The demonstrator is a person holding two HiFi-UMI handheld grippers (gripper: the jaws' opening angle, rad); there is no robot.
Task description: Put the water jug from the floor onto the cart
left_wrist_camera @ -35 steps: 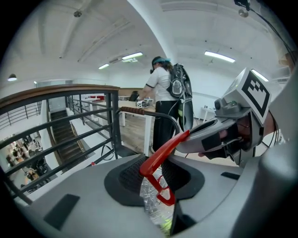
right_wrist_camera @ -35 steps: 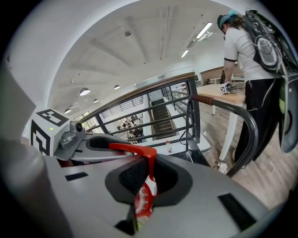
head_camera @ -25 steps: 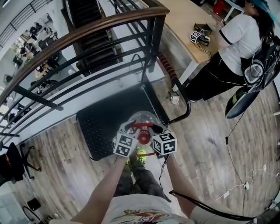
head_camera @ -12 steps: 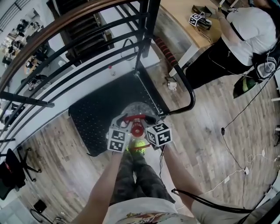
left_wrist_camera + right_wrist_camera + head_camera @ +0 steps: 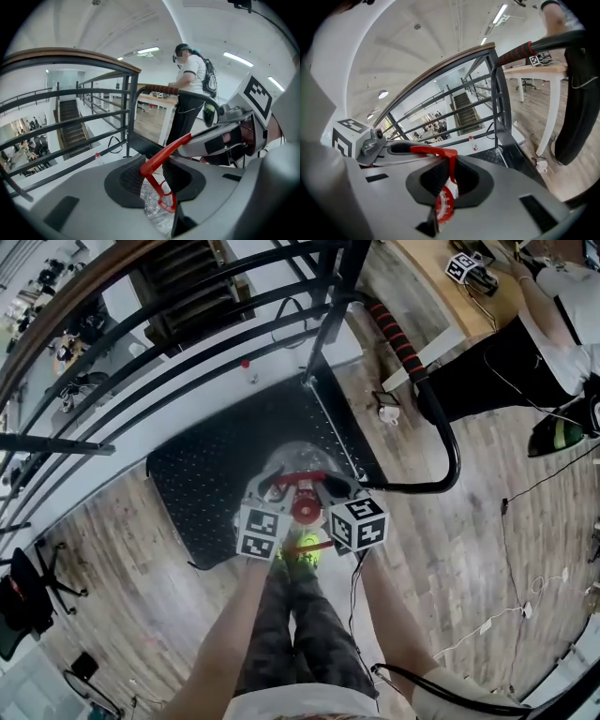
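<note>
The clear water jug (image 5: 296, 461) with a red cap (image 5: 303, 510) hangs from its red handle (image 5: 298, 480) over the near edge of the black cart deck (image 5: 202, 488). My left gripper (image 5: 275, 491) is shut on the handle's left end and my right gripper (image 5: 330, 488) on its right end. In the left gripper view the red handle (image 5: 164, 152) runs between the pads, with the jug's crinkled plastic (image 5: 157, 206) below. The right gripper view shows the handle (image 5: 431, 151) pinched and the red cap (image 5: 444, 206) beneath. Whether the jug rests on the deck is hidden.
The cart's push bar (image 5: 448, 442) with a red grip (image 5: 398, 334) rises at the right. A dark railing (image 5: 187, 362) stands beyond the cart, above a stairwell. A person (image 5: 553, 315) stands by a wooden table (image 5: 441, 277) at the upper right. Cables (image 5: 525, 610) lie on the floor.
Both grippers have come down together with the jug, closer to the cart deck. Neither grip on the handle has changed.
</note>
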